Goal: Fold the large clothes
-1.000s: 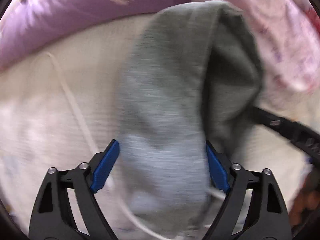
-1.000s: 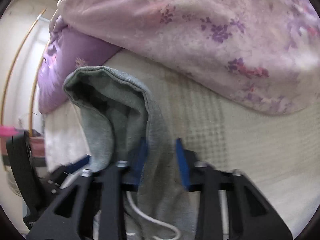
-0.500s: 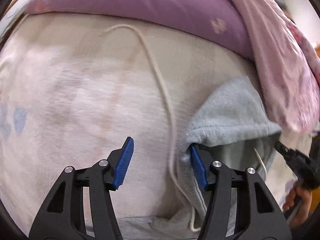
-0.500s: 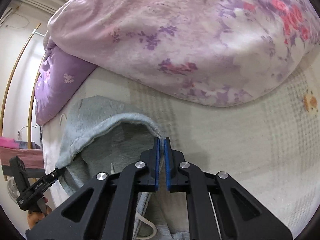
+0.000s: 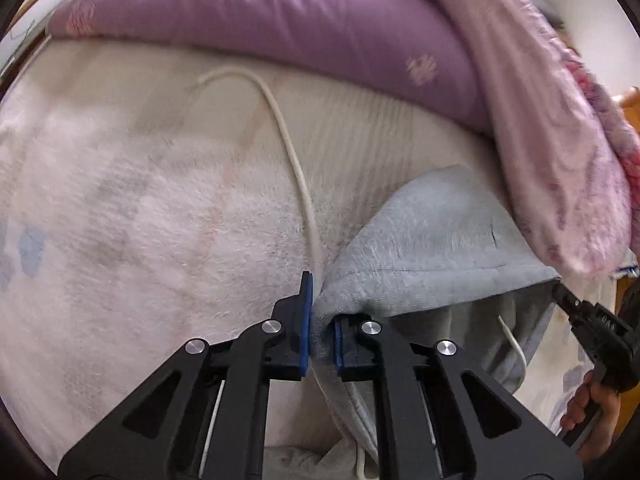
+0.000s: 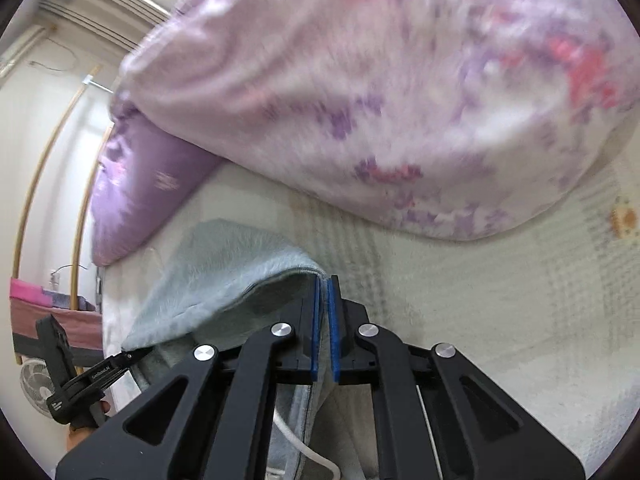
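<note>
A grey hoodie lies on the bed, its hood (image 5: 436,248) held up and spread between both grippers. My left gripper (image 5: 320,328) is shut on the hood's left rim. My right gripper (image 6: 322,320) is shut on the hood's right rim (image 6: 280,276); it also shows at the right edge of the left wrist view (image 5: 560,296). The left gripper shows in the right wrist view (image 6: 136,354), pinching the far corner. A white drawstring (image 5: 292,152) trails across the bed from the hood.
The bed sheet (image 5: 120,200) is cream and fluffy. A purple pillow (image 5: 280,20) lies along the far edge. A pink floral quilt (image 6: 380,100) is bunched up close behind the hood. A fan (image 6: 34,380) stands beside the bed.
The hood was bunched up in front of the cameras; now it is spread low over the bed. My left gripper went from open to shut on the rim. The right gripper also shut.
</note>
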The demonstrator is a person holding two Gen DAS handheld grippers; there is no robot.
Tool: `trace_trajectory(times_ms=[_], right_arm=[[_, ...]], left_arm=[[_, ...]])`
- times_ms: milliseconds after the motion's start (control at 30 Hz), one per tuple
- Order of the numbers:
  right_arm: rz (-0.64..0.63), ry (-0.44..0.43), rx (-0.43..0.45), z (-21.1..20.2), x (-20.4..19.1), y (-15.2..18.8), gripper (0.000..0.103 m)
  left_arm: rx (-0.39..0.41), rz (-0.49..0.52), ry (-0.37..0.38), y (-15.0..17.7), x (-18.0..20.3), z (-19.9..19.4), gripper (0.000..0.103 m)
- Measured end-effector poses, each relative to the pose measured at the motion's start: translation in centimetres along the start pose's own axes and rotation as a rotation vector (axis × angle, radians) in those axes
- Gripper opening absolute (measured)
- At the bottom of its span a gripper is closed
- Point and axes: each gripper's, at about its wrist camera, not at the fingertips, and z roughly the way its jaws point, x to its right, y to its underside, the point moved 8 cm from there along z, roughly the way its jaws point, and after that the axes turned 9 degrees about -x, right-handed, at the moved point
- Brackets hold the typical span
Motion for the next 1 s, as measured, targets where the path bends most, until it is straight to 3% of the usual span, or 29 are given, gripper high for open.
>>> trace_trajectory(times_ms=[133,200,333,500,533,633,733,800,833,867,933,1000], right_arm=[[-0.034,-0.082,0.082,-4.5,-1.1,2.0,0.004],[-0.047,-0.092,0.097,-6.4,-1.0,3.6,0.004],[-0.029,-0.081,0.007,-6.1,0.9,8.2,0.004],[0.051,0.004,-0.161,-1.3,5.2,13.1,0.008],[0.075,0.005,-0.18,-1.1,5.8,13.5,0.008],[0.08,-0.048,-0.203,-2.1,5.6,14.0,0.008],[-0.021,-0.044,-0.193,-4.8,3.7,13.2,0.012],[-0.099,-0.032,-0.158,-6.4,1.7,11.4,0.027],[-0.124,-0.018,-0.147,-6.6,1.0,10.7,0.049],[-0.161,-0.013,-0.131,-6.4,-0.3,9.5,0.059],[-0.227,-0.008,-0.111,-5.2,-2.2,7.9,0.059],[-0.245,-0.023,-0.165,-1.6,-4.4,6.1,0.059]], left_arm=[[0.112,0.039,0.072,2.6,-0.7,-4.6,0.009],[0.092,0.018,0.118,5.0,-2.1,-5.5,0.009],[0.03,0.003,0.114,9.0,-3.8,-4.6,0.012],[-0.113,-0.064,0.048,13.5,-7.3,0.4,0.032],[-0.132,-0.082,0.069,13.6,-7.9,0.7,0.041],[-0.113,-0.108,0.195,13.9,-7.9,-0.9,0.056],[-0.044,-0.071,0.239,13.1,-7.6,-4.1,0.063],[-0.009,-0.049,0.261,11.5,-6.9,-5.3,0.07],[-0.005,-0.033,0.276,10.6,-6.2,-5.5,0.071],[0.0,-0.017,0.273,9.5,-5.4,-5.5,0.072],[-0.018,0.017,0.236,7.5,-3.7,-4.2,0.074],[-0.064,0.049,0.188,5.7,-2.0,-1.7,0.074]])
